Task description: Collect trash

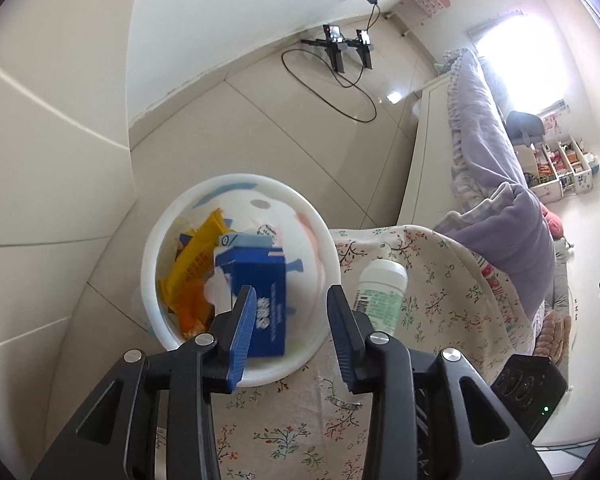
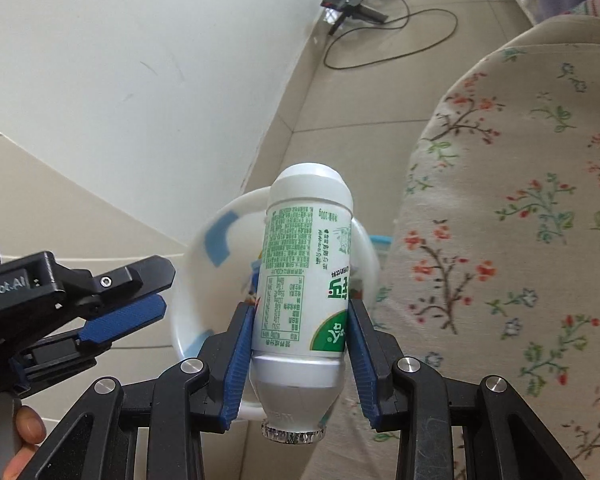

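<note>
The right gripper (image 2: 300,344) has its jaws closed on a small white bottle (image 2: 306,280) with a green label, held cap end toward the camera, just over the near rim of the white bin (image 2: 196,276). The left gripper (image 1: 290,320) hangs above the same bin (image 1: 156,248) with its jaws wide apart and nothing between them. Inside the bin lie a blue carton (image 1: 260,280) and yellow wrappers (image 1: 192,264). A flowered cloth (image 2: 520,220) covers the surface to the right.
</note>
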`<state>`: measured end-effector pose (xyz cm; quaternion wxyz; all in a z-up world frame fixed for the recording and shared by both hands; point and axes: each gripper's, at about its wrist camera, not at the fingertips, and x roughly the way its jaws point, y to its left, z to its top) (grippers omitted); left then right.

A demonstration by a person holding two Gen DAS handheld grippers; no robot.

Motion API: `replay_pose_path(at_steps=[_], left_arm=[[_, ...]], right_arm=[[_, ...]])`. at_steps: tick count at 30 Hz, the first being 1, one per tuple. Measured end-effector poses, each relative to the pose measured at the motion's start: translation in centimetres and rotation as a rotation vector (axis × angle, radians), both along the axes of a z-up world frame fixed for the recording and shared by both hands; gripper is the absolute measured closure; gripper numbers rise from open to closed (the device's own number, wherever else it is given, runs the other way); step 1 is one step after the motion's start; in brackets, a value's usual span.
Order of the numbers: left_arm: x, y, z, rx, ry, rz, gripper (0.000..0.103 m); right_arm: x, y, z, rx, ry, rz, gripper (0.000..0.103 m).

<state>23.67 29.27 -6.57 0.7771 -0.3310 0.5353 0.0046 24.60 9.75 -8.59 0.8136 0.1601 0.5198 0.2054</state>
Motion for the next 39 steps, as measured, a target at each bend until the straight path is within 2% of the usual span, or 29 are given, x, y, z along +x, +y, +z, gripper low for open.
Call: replay_pose_path(at_steps=[8, 12, 17, 21, 24, 27, 30, 34, 39], left_arm=[[-1.3, 0.1, 2.8, 0.048, -0.068, -0.011, 0.064], [-1.6, 0.3, 3.3, 0.041, -0.076, -0.003, 0.064], [-2.7, -0.7, 4.9, 0.082, -0.107, -0.020, 0.064], [-4.3, -2.5, 6.6, 0.159, -0.137, -0.060, 0.061], [-6.0, -4.2, 7.8, 0.257, -0.154, -0.100, 0.051], [-8.4, -5.5, 9.0, 0.349, -0.169, -0.115, 0.039], [-11.6, -6.9, 10.0, 0.420, -0.199, -0.132, 0.030], [-16.5, -9.1, 11.2, 0.515, -0.224, -0.141, 0.026], [-23.0, -12.2, 13.2, 0.630, -0.319, -0.160, 0.016]], right_arm=[[0.2, 2.3, -0.5, -0.021, -0.015, 0.048, 0.062], [1.1, 3.2, -0.8, -0.050, -0.053, 0.043, 0.060], [0.2, 2.8, -0.1, -0.059, -0.074, 0.054, 0.057], [-1.2, 1.2, 0.9, -0.056, -0.078, 0.033, 0.057], [-3.0, -0.6, 2.1, -0.023, -0.074, 0.026, 0.057], [-5.7, -1.7, 4.0, -0.048, -0.102, 0.053, 0.052], [-9.0, -3.1, 6.1, -0.068, -0.145, 0.064, 0.048], [-12.6, -5.2, 8.3, -0.109, -0.199, 0.052, 0.042], [-18.2, -8.1, 10.3, -0.137, -0.245, 0.044, 0.033]])
